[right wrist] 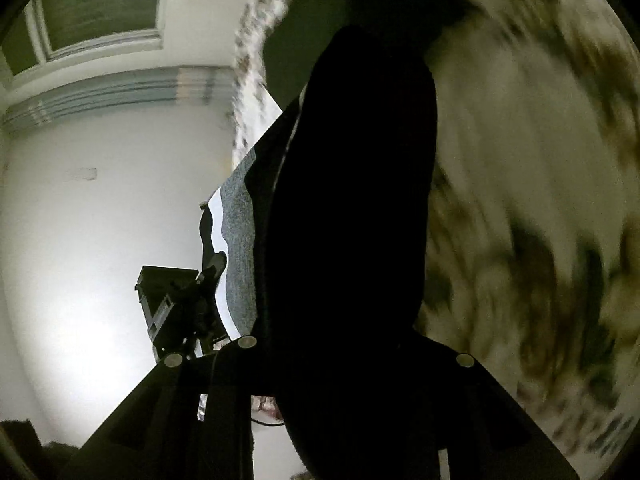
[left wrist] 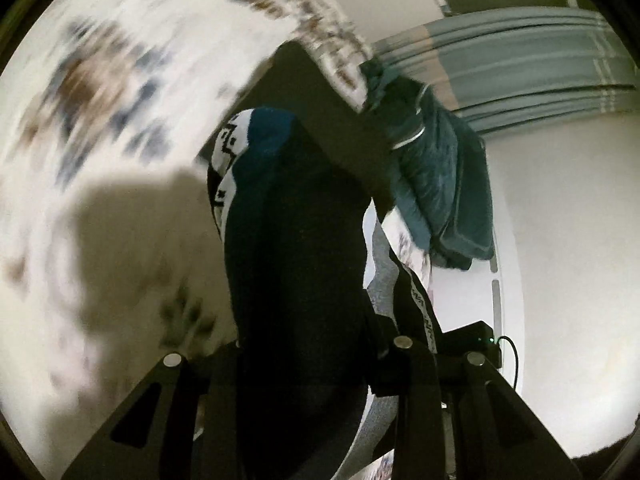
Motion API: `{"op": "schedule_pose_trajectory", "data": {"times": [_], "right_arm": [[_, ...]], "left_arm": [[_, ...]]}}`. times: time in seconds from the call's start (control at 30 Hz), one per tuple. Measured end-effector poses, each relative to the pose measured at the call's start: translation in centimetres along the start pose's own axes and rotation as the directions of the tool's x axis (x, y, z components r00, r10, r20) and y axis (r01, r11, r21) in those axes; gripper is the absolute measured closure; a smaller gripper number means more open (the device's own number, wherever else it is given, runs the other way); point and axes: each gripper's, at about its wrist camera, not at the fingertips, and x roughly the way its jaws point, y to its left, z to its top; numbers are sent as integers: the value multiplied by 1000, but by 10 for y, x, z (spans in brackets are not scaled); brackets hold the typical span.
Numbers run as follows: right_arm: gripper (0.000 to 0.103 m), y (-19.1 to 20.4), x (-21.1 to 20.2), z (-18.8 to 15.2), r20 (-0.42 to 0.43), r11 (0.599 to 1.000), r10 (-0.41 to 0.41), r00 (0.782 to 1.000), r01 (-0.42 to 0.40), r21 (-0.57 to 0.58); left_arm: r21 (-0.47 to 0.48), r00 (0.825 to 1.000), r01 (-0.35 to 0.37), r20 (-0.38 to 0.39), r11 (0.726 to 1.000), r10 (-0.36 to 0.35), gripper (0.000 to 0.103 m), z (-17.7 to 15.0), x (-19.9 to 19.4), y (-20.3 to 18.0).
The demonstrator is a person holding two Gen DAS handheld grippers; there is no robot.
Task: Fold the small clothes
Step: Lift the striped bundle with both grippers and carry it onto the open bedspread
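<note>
A small dark garment, black with a teal patch, a white patterned band and a grey panel, hangs lifted above the bed. My left gripper is shut on one bunched end of it, with cloth filling the gap between the fingers. In the right wrist view the same garment is a black silhouette, and my right gripper is shut on its other end. The grey panel stretches between the two grippers. Each gripper shows in the other's view, the right gripper body and the left gripper body.
A white bedspread with brown and blue print lies below, blurred by motion, and shows again in the right wrist view. A teal cloth heap sits at the bed's edge. Behind are a pale wall, a striped curtain and a window.
</note>
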Motion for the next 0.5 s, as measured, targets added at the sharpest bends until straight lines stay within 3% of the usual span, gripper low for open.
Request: {"op": "schedule_pose_trajectory", "data": {"times": [0.17,0.33,0.43,0.5], "right_arm": [[76,42,-5,102,99,999,-6,995,11,-53],[76,55,7,197,167,996,-34,985,48,-81],[76,46,17,247,184,992,-79,980,95,-79],[76,36,29,267,180,987,-131,975,145,-66]], "left_arm": [[81,1000,7,28,997,-10,76,100,41,-40],[128,1000,2,29,992,-6,76,184,101,-46],[162,997,-78,-16,984,82,73,215,144,-36],[177,985,-140,-79,974,155,69,226,170,-21]]}}
